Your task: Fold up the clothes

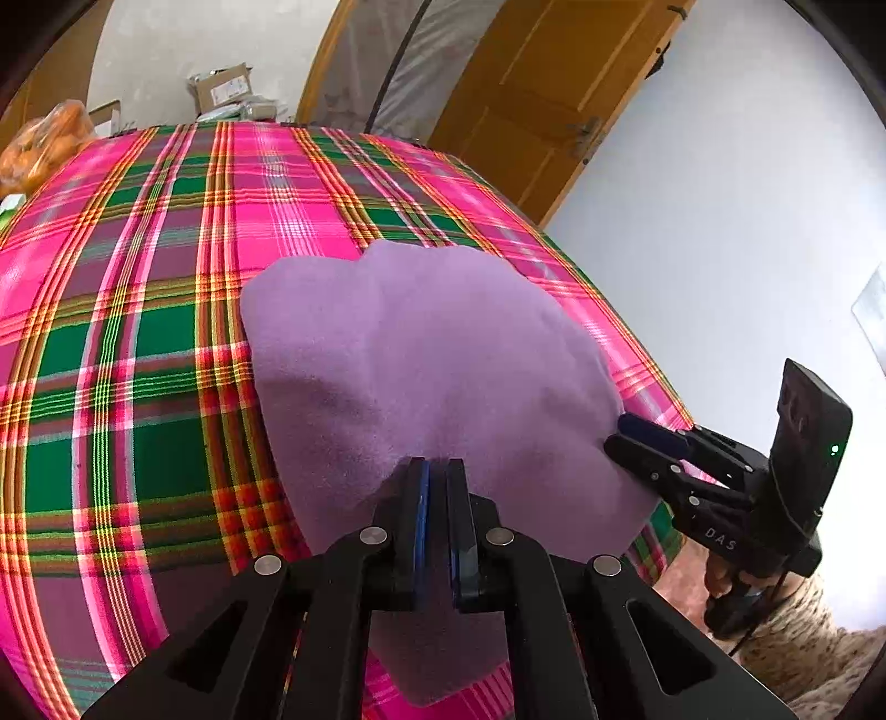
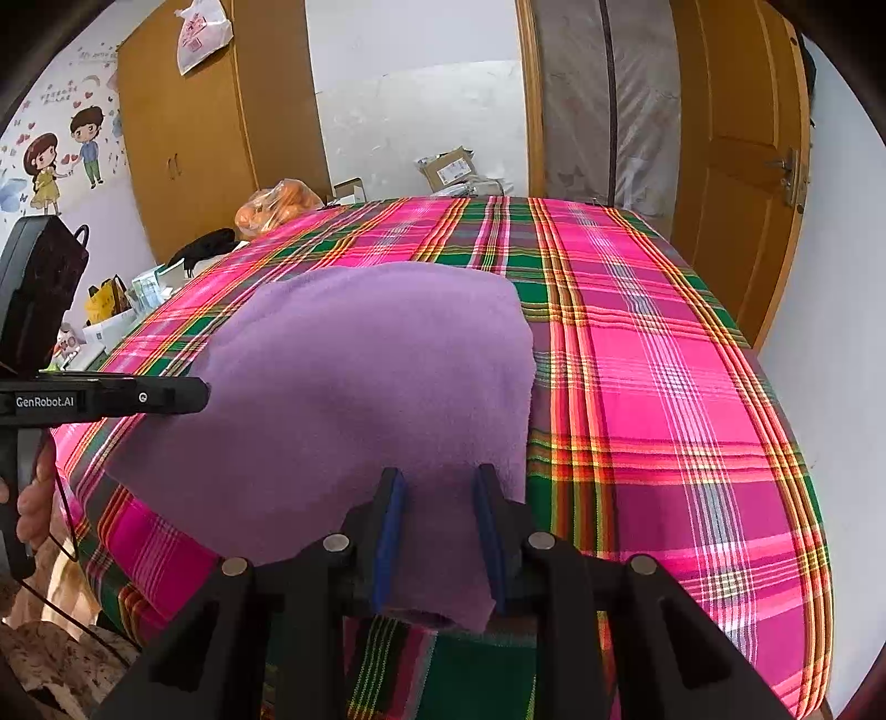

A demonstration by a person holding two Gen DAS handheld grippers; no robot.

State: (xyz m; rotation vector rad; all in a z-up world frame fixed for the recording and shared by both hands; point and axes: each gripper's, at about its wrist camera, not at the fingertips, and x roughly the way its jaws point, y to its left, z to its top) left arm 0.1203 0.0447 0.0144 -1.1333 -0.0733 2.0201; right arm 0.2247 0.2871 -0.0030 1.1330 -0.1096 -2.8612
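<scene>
- On the far left of the right wrist view a wall sticker of two cartoon children (image 2: pixel 63 160) sits beside a wooden wardrobe (image 2: pixel 183 133) with a plastic bag (image 2: pixel 202 30) hanging at its top.
- A bag of oranges (image 2: pixel 277 207) lies past the far left corner of the bed, and cardboard boxes (image 2: pixel 451 166) stand behind it.
- The left gripper (image 1: pixel 437 471) has its blue-padded jaws pressed together on the near edge of the purple fleece cloth (image 1: pixel 432 365); the fabric runs between the pads.
- The purple fleece cloth lies spread flat on the pink and green plaid bedspread (image 1: pixel 138 343), near the front edge, with its near hem hanging toward the grippers.
- The right gripper (image 2: pixel 437 493) has its jaws apart, with the cloth's near right corner lying between the two pads, which do not pinch it.
- To the right stands a wooden door (image 2: pixel 742 166) with a metal handle (image 2: pixel 789 171).
</scene>
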